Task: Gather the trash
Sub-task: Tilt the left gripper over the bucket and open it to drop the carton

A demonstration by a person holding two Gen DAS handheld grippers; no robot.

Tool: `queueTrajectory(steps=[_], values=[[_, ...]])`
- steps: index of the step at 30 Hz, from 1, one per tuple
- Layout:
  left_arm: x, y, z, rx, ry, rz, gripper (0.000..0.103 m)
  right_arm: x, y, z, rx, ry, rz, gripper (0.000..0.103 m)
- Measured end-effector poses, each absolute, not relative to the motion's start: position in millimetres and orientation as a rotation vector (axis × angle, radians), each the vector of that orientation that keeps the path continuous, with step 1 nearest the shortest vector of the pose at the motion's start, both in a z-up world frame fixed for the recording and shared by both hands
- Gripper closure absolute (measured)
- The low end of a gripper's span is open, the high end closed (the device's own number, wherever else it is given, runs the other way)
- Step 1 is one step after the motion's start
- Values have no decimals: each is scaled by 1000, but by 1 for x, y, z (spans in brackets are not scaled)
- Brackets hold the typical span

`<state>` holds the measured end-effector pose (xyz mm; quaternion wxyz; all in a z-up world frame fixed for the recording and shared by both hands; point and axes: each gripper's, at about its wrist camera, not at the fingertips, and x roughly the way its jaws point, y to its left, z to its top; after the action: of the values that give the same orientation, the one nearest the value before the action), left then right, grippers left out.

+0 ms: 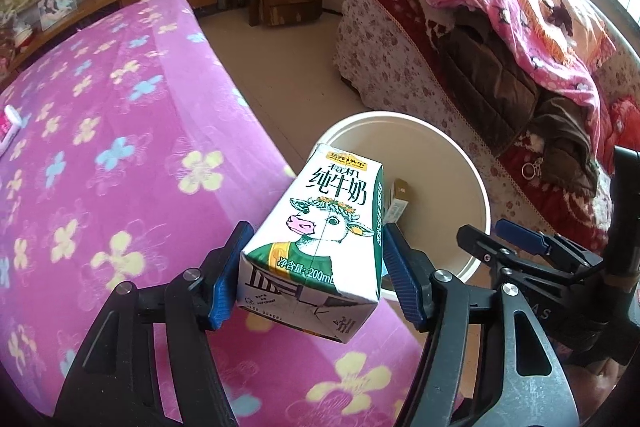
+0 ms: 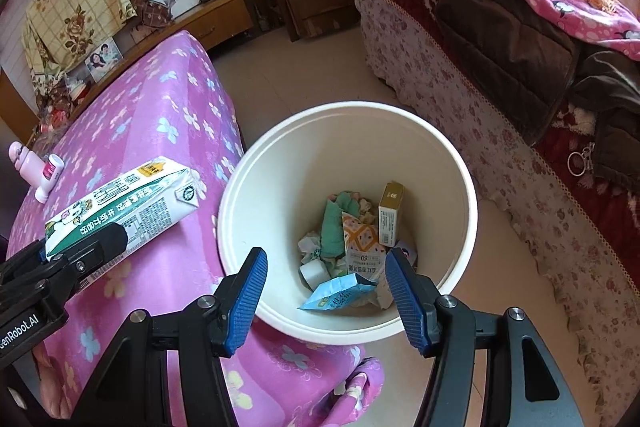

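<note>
The left gripper (image 1: 312, 267) has a milk carton (image 1: 320, 227) between its jaws, the blue pads (image 1: 224, 279) bearing on the carton's two sides, so it is held and carried clear of the pink flowered bed cover (image 1: 120, 107). Beyond and a little to the right of these jaws stands the white bin (image 1: 476, 187), its rim showing past the carton's far end.

The right gripper (image 2: 326, 295) hangs directly over that bin (image 2: 460, 163) with its jaws parted about halfway and nothing between them; below them lies the trash already collected: a blue pouch (image 2: 340, 291), a small yellow box (image 2: 390, 215), crumpled tissue (image 2: 316, 243) and a green cloth (image 2: 334, 227). In the right wrist view the carton (image 2: 132, 199) sits well to the left of the empty jaws, over the bed and not yet over the bin's mouth.

The step in hand looks like the carry to the bin. The next move calls for bringing the carton across the rim (the right gripper may need to give way) before the left jaws let go. A pink-and-white tube (image 2: 48, 175) remains on the bed, far left.
</note>
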<state>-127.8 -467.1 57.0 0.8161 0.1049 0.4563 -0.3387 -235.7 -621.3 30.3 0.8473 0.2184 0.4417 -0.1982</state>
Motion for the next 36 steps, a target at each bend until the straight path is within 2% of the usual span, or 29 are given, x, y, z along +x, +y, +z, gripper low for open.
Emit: queueTrajectory(steps=[17,27,30,31,36], values=[[-144,-390,91,167,819,-623,39,-242,-572,76,377,827,-421,34],[-137,-373,73,154,898,-694,39,-244,-565,80,385,835,-407,31],[-134,-392,59,251,936,-700,33,-243,-566,76,389,850,-403,31],[-134,-396,54,272,937,-713,28,-243,-567,75,390,854,-402,31],[-133,-410,41,293,954,-735,28,-244,-580,67,412,863,-412,31]])
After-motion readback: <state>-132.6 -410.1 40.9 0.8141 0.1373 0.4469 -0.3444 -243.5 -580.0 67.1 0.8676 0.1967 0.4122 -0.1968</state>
